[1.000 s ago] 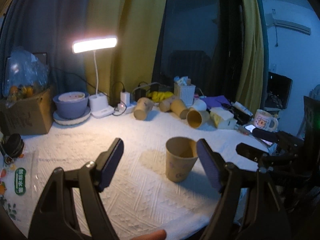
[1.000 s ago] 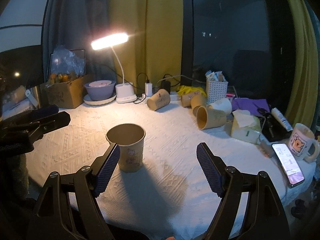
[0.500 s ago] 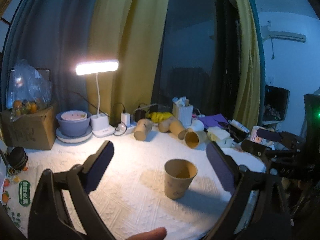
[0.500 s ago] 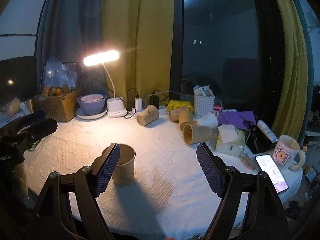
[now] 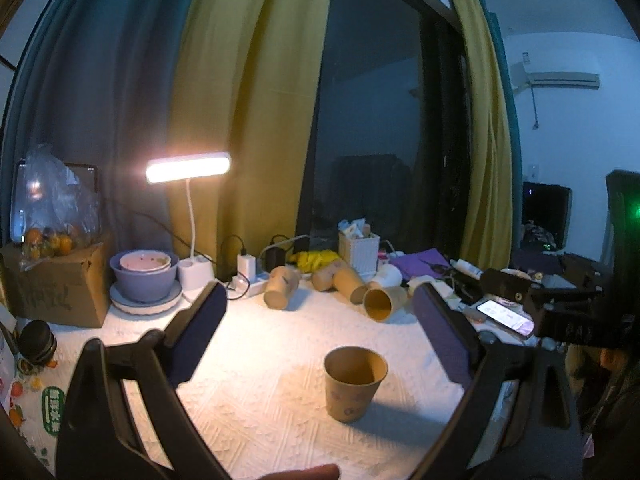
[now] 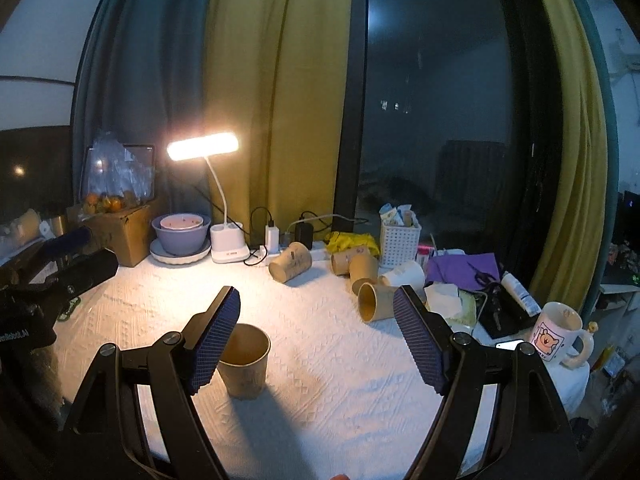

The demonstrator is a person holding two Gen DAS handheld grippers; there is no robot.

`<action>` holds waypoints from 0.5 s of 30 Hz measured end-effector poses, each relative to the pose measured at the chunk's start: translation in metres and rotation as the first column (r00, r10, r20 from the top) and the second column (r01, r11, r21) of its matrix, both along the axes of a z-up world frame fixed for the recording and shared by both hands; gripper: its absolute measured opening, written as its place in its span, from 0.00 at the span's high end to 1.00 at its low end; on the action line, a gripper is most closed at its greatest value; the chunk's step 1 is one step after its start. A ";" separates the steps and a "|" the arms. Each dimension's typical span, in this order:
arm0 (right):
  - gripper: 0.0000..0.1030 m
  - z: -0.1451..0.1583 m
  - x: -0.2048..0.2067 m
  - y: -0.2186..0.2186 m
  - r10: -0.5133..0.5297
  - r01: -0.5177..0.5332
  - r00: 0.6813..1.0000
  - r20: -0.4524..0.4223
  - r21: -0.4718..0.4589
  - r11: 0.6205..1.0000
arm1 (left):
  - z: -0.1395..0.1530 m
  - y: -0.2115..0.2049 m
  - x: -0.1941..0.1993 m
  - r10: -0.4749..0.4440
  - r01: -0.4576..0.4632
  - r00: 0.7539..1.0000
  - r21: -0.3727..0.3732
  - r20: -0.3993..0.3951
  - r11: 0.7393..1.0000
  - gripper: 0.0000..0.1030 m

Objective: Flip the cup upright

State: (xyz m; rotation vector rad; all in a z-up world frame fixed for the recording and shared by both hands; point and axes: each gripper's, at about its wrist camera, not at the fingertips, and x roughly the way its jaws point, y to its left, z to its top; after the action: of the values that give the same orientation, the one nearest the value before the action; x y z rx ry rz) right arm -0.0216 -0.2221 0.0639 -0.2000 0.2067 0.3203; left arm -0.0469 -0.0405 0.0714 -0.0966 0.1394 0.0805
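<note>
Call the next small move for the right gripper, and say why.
Probably reach the right gripper toward the tipped paper cup lying on its side with its mouth facing forward. The near cup already stands upright on the white cloth, free of both grippers, and the jaws are open and empty. The left gripper is open too, so either could go.

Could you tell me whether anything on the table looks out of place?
Yes: several paper cups lie on their sides near the white basket. The front cup stands upright, mouth up.
</note>
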 end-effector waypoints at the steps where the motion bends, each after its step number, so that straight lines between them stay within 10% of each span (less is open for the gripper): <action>1: 0.21 0.001 0.000 0.000 -0.001 0.001 1.000 0.003 0.001 1.000 | 0.001 -0.001 -0.002 0.000 0.000 1.000 0.000 0.002 1.000 0.07; 15: 0.21 0.004 0.001 0.000 -0.008 0.008 1.000 0.010 0.006 1.000 | 0.004 -0.006 0.001 -0.013 0.013 1.000 0.010 0.009 1.000 0.07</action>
State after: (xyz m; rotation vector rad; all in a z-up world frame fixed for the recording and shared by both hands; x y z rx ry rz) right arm -0.0210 -0.2217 0.0684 -0.1950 0.1963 0.3119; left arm -0.0463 -0.0465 0.0750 -0.0865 0.1303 0.0677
